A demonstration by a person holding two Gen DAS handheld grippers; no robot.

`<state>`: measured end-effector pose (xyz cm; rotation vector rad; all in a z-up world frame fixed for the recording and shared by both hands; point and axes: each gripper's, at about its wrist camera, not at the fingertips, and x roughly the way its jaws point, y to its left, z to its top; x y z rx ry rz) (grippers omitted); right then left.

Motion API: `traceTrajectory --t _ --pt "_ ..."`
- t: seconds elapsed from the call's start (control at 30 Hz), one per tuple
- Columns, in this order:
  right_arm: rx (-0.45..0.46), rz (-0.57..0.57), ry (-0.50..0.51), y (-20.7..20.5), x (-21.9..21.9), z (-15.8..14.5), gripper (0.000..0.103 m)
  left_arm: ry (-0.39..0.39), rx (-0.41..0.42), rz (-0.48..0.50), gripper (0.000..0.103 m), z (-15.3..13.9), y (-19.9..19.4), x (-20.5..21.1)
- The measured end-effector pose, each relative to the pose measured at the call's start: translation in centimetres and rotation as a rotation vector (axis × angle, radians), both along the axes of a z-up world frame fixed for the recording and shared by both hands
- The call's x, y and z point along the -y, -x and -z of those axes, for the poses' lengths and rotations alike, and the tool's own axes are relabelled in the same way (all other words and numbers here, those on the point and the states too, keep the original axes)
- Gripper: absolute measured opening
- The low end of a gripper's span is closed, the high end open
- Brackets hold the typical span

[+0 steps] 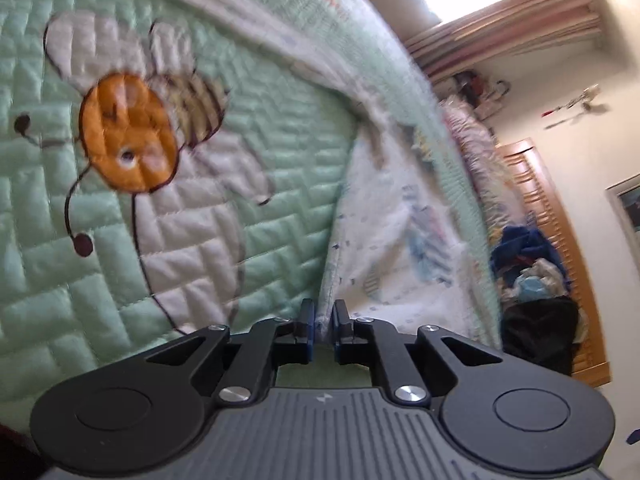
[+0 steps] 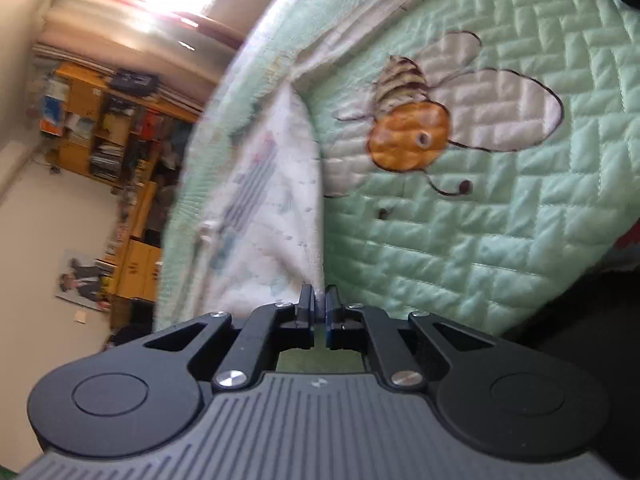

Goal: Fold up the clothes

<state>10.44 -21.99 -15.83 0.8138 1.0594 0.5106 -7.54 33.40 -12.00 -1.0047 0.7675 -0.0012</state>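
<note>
Both grippers [image 1: 324,316] [image 2: 319,307] pinch the white printed cloth's [image 1: 400,248] edge.

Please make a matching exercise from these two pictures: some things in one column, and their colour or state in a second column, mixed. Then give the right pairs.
Things:
1. left gripper
2. quilt
3. bee's head
4. white printed cloth

Descriptions:
A. orange
B. mint green, stitched in a brick pattern
C. pinched by its edge between the fingers of both grippers
D. shut on an edge of fabric

Pairs: 1-D, 2-B, 3-A, 4-C

The right gripper holds the same cloth.
</note>
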Motion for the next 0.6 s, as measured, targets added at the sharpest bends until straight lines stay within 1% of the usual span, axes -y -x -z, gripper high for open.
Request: traceTrajectory --t 0.03,0.07,0.1,0.13,0.17,0.2,0.23,0.27,0.3,0.33,0.37,0.4,0.43,0.5,0.57,0.6 --pt "-0.009 0.012 0.019 0.0 0.0 0.1 0.006 0.012 0.000 -0.007 0.012 0.2 0.1 -0.2" --pt "0.003 0.027 0.040 0.2 0.0 -0.2 0.006 0.018 0.006 -0.016 0.013 0.2 0.4 -0.4" --pt "0.015 0.042 0.062 0.4 0.1 -0.5 0.009 0.011 0.016 -0.019 0.019 -0.2 0.7 -0.6" --pt "0.027 0.058 0.084 0.7 0.1 -0.8 0.012 0.000 0.024 -0.019 0.028 -0.6 1.1 -0.8" --pt "0.039 0.073 0.105 0.9 0.1 -1.1 0.012 -0.006 0.035 -0.026 0.032 -1.1 1.5 -1.1" --pt "0.063 0.089 0.125 1.1 0.2 -1.7 0.013 -0.012 0.055 -0.032 0.039 -1.7 2.0 -1.3" --pt "0.103 0.096 0.128 1.1 0.2 -2.7 0.013 -0.017 0.079 -0.038 0.041 -2.3 2.4 -1.5" --pt "0.147 0.094 0.117 1.1 0.0 -3.6 0.013 -0.023 0.102 -0.044 0.041 -3.0 2.9 -1.7" --pt "0.191 0.084 0.088 0.9 -0.3 -4.6 0.013 -0.023 0.130 -0.047 0.041 -3.6 3.1 -1.7" --pt "0.223 0.059 0.039 0.3 -1.1 -5.4 0.014 -0.020 0.159 -0.048 0.041 -4.1 3.3 -1.7" --pt "0.245 0.029 -0.016 -0.6 -2.2 -6.0 0.017 -0.020 0.180 -0.048 0.041 -4.6 3.3 -1.5" --pt "0.257 -0.007 -0.073 -1.8 -3.6 -6.5 0.022 -0.021 0.197 -0.048 0.041 -5.0 3.1 -1.2" --pt "0.250 -0.037 -0.126 -3.6 -5.3 -6.8 0.025 -0.024 0.206 -0.046 0.041 -5.2 2.9 -0.8" --pt "0.221 -0.082 -0.214 -7.4 -9.2 -6.7 0.026 -0.029 0.218 -0.045 0.041 -5.6 2.7 0.1" --pt "0.185 -0.119 -0.273 -11.9 -14.1 -6.5 0.026 -0.027 0.223 -0.044 0.041 -5.7 2.7 0.9" --pt "0.161 -0.125 -0.285 -14.0 -16.5 -6.1 0.026 -0.027 0.221 -0.044 0.043 -5.7 2.8 1.3"
